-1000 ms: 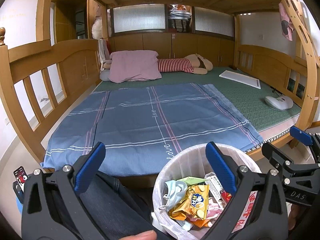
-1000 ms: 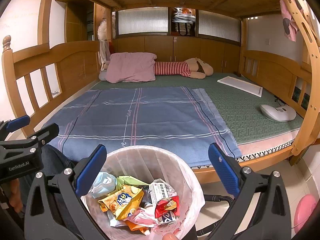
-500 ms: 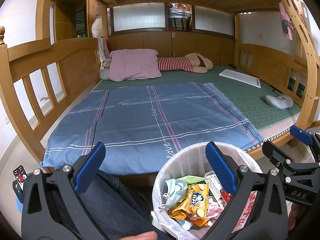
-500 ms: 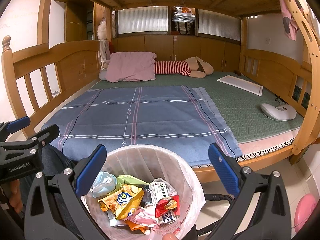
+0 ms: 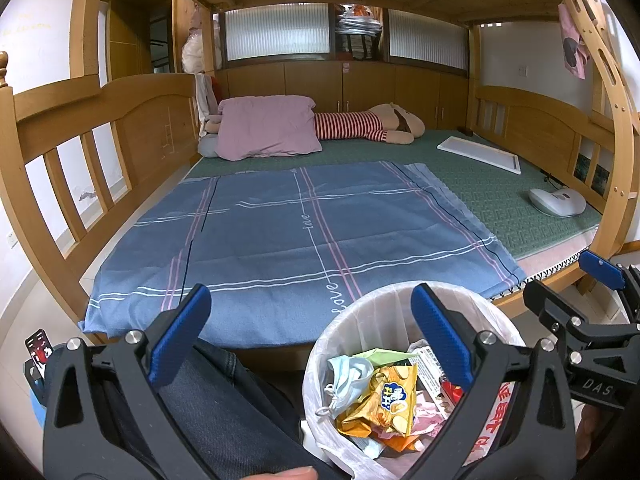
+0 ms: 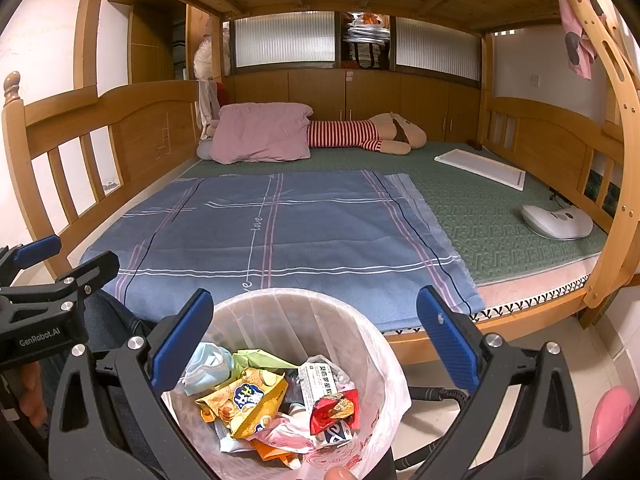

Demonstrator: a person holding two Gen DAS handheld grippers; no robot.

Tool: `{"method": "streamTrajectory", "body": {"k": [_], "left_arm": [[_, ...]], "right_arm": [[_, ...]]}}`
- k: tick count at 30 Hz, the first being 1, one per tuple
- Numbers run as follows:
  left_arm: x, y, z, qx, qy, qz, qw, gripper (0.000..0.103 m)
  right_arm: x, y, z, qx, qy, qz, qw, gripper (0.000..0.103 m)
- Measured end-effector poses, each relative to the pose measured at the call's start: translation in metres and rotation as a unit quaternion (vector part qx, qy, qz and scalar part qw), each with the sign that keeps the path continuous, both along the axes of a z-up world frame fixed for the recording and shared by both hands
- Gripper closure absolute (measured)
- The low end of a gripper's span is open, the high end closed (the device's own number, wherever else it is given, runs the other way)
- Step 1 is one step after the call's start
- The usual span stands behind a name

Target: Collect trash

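Observation:
A white-lined trash bin (image 5: 384, 304) (image 6: 304, 300) stands at the bed's near edge, holding a yellow chip bag (image 5: 380, 404) (image 6: 244, 404), a blue face mask (image 5: 348, 372) (image 6: 208, 364), a red wrapper (image 6: 334, 410) and other wrappers. My left gripper (image 5: 308, 332) is open and empty, its right finger over the bin. The right gripper (image 6: 312, 336) hangs open and empty above the bin. Each gripper shows at the edge of the other's view.
A wooden bunk bed carries a blue plaid sheet (image 5: 296, 232) (image 6: 280, 236), a pink pillow (image 5: 268, 124), a striped plush toy (image 5: 368, 126), a white board (image 5: 480, 152) and a white device (image 5: 556, 200). A person's denim-clad leg (image 5: 212, 400) is below the left gripper. A pink object (image 6: 612, 420) lies on the floor.
Both views have shifted slightly; the grippers stay open over the bin and the trash has not moved.

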State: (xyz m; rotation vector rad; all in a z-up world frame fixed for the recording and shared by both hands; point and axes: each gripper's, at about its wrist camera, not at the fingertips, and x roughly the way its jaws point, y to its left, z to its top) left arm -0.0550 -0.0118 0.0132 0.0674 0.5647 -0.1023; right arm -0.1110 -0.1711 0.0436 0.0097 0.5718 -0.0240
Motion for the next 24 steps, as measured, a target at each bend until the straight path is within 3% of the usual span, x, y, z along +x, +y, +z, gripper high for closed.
{"method": "streamTrajectory", "body": {"k": [24], "left_arm": [[0.005, 0.003, -0.009, -0.007, 0.019, -0.009, 0.9997, 0.003]], "right_arm": [[-0.001, 0.001, -0.004, 0.002, 0.003, -0.001, 1.000, 0.004]]}}
